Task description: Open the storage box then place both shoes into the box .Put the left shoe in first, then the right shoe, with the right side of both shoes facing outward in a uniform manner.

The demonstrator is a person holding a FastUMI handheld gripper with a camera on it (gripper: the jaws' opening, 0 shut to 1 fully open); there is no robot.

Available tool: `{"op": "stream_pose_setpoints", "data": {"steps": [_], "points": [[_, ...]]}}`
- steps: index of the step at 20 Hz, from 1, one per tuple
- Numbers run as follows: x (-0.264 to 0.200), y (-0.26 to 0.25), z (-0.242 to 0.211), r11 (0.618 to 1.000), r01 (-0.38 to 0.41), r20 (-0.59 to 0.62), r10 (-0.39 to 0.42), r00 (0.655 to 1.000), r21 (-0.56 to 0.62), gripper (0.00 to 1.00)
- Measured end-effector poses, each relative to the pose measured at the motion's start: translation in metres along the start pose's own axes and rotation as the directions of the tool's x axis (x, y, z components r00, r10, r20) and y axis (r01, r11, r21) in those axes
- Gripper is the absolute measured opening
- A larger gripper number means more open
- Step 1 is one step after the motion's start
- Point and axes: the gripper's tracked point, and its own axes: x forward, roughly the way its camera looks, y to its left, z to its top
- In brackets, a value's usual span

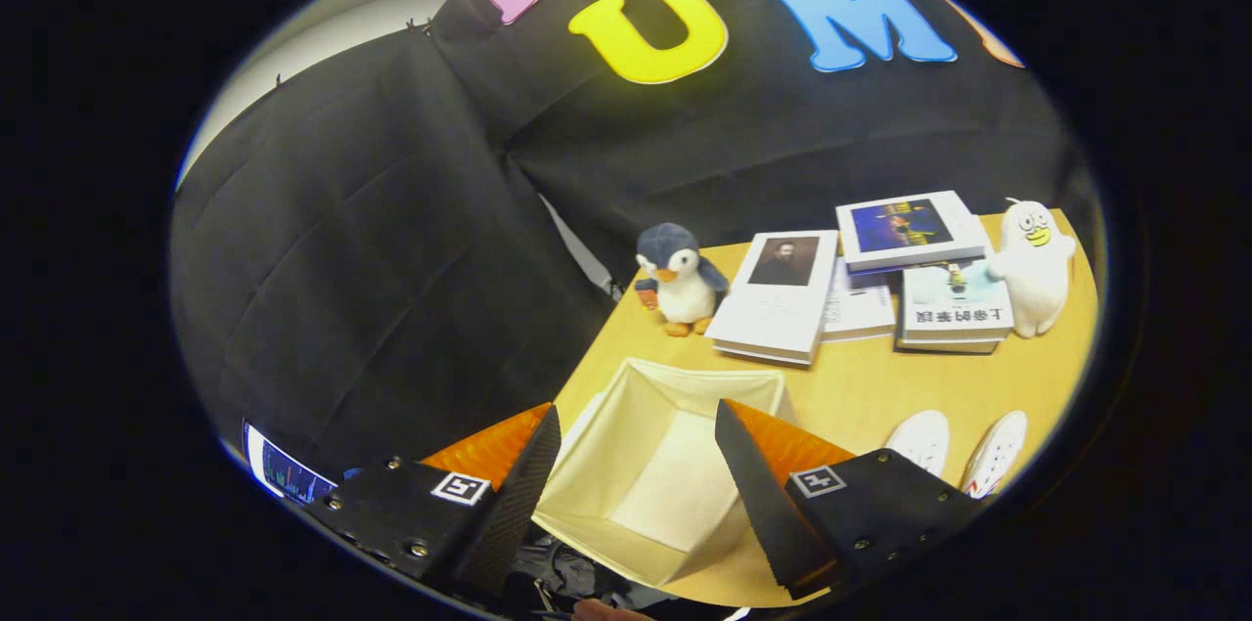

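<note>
A cream fabric storage box (675,386) sits open on the wooden table, its empty inside showing between and just beyond my fingers. My gripper (636,425) hovers above the box's near side, open, with nothing between the fingers. Two white shoes (963,450) lie side by side on the table to the right of the right finger, toes pointing away; their heels are hidden behind that finger. I see no lid on the box.
Beyond the box stand a penguin plush (680,279), several books (782,293) lying flat and stacked, and a white ghost-like plush (1032,264). The wooden table (871,386) has bare room between box and books. The table's left edge (592,362) runs close beside the box.
</note>
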Motion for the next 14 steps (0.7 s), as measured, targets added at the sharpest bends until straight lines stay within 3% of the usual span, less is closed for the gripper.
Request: {"op": "stream_pose_setpoints", "data": {"steps": [4, 10, 14], "points": [[-0.024, -0.063, -0.020, 0.992, 0.117, 0.023, -0.119, 0.993, 0.049, 0.96], [-0.045, -0.149, -0.073, 0.953, 0.264, -0.062, -0.257, 0.964, 0.150, 0.95], [-0.053, -0.194, -0.103, 0.925, 0.352, -0.119, -0.337, 0.934, 0.143, 0.96]]}}
